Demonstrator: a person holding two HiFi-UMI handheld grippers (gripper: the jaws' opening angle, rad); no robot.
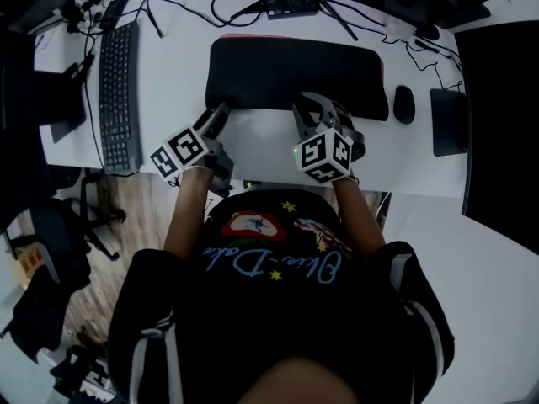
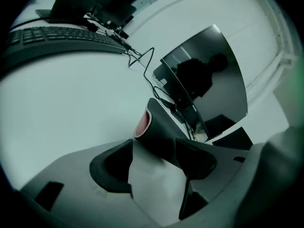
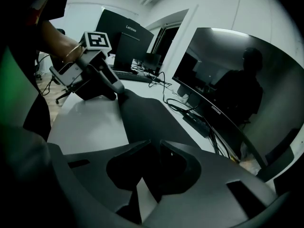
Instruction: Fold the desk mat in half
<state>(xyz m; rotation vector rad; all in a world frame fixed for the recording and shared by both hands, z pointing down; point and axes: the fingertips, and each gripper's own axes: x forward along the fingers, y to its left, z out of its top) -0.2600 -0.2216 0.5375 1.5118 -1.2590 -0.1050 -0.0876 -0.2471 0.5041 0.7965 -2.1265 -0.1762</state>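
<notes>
One black desk mat (image 1: 295, 70) lies on the white desk (image 1: 261, 154), ahead of the two grippers, and both reach its near edge. The right gripper (image 1: 301, 108) has its jaws narrow, pinched on that edge. The left gripper (image 1: 221, 114) has its jaws wide apart. The mat's corner, with a pink underside, stands between them and seems to touch only one pad. One keyboard (image 1: 118, 91) lies left of the left gripper, and one mouse (image 1: 404, 103) lies right of the right gripper.
</notes>
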